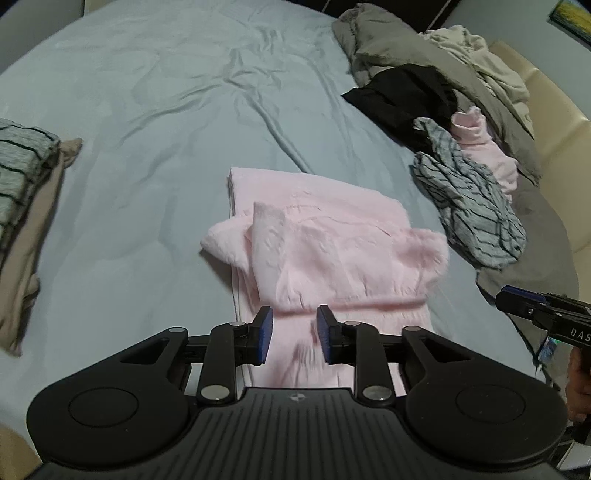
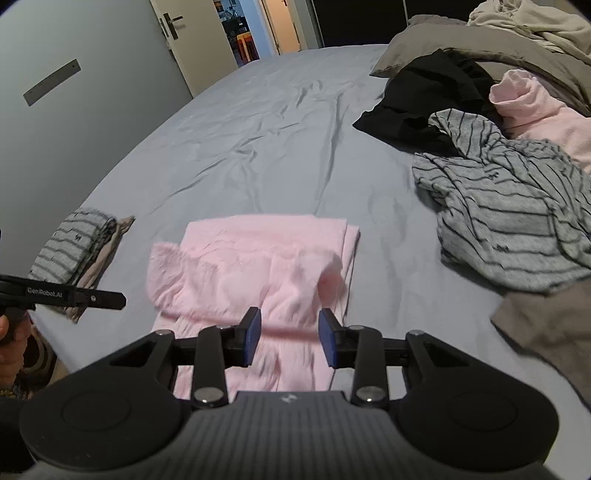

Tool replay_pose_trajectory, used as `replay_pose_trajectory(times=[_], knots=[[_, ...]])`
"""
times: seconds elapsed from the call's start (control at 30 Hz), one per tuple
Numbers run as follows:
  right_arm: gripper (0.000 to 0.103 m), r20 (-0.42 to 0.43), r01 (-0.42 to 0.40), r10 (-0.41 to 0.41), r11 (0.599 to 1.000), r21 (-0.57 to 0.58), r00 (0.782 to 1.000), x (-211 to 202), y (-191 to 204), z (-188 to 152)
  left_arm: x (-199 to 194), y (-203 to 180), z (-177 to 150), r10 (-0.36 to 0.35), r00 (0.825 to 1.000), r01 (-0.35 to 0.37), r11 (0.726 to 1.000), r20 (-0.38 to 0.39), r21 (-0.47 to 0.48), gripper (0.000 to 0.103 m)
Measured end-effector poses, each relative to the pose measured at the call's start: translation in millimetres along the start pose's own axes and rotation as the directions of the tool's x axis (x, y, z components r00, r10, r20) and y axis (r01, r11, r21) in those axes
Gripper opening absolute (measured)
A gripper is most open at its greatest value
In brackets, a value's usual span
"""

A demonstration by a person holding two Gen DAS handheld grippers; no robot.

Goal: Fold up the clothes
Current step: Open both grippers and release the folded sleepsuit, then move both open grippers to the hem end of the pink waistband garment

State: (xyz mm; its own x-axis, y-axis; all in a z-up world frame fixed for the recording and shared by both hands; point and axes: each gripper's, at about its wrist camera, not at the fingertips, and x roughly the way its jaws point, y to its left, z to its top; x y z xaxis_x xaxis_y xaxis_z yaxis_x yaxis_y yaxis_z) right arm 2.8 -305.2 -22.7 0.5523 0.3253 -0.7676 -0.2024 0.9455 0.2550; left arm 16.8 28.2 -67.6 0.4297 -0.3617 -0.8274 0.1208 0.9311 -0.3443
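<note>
**Two open grippers above a partly folded pink garment on a bed**

A pale blue bed sheet (image 1: 155, 110), wrinkled down its middle, fills both views. A pink garment (image 1: 325, 236) lies on it near the closer edge, folded into a long strip with a further layer doubled back on top; its fluffy edges stick out to the left and right.

The left gripper (image 1: 294, 334) sits over the near end of the pink garment. Its two blue-padded fingers (image 1: 266, 334) are spread with a clear gap, and pink cloth shows through that gap. It grips nothing. The cloth near the fingers is blurred.

The right gripper (image 2: 290, 338) also sits over the near end of the same garment, its blue-padded fingers (image 2: 327, 338) parted wide and holding nothing. In the left wrist view, the right gripper shows at the far right edge, off to the side of the garment above a grey blanket (image 1: 532, 236).

To the right of the pink garment lies an unfolded heap: a grey striped top (image 2: 509, 214) nearest, a second pink piece (image 2: 532, 107) behind it, a black garment (image 2: 428, 96) beside that, and cream cloth (image 1: 480, 55) at the back, all on the grey blanket.

On the left edge of the bed, well apart from the pink garment, sits a small folded stack (image 1: 22, 177): a grey striped piece on top of a beige one.

In the right wrist view, a grey door (image 2: 74, 74) stands behind the bed, with a lit doorway (image 2: 280, 26) beyond.
</note>
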Motion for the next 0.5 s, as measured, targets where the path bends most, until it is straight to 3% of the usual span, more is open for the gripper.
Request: replay_pose_trajectory(times=[0.07,0.37,0.5], knots=[[0.042,0.004,-0.005,0.005,1.000,-0.006,1.000,-13.4,8.0,-13.8,-9.3,-1.8,-16.2,-0.002,1.000,0.002,1.000,0.007,0.007,0.041],[0.047,-0.055,-0.009,0.006,0.999,-0.046,0.998,-43.5,37.9,-99.8,-7.6,-2.4,-99.4,-0.072,0.992,0.069,0.997,-0.105,-0.029,0.042],[0.048,-0.097,0.001,-0.007,0.998,-0.057,0.995,-42.1,43.8,-144.1,-2.4,-8.0,-135.1,-0.020,0.994,0.026,0.999,-0.110,0.047,0.048]])
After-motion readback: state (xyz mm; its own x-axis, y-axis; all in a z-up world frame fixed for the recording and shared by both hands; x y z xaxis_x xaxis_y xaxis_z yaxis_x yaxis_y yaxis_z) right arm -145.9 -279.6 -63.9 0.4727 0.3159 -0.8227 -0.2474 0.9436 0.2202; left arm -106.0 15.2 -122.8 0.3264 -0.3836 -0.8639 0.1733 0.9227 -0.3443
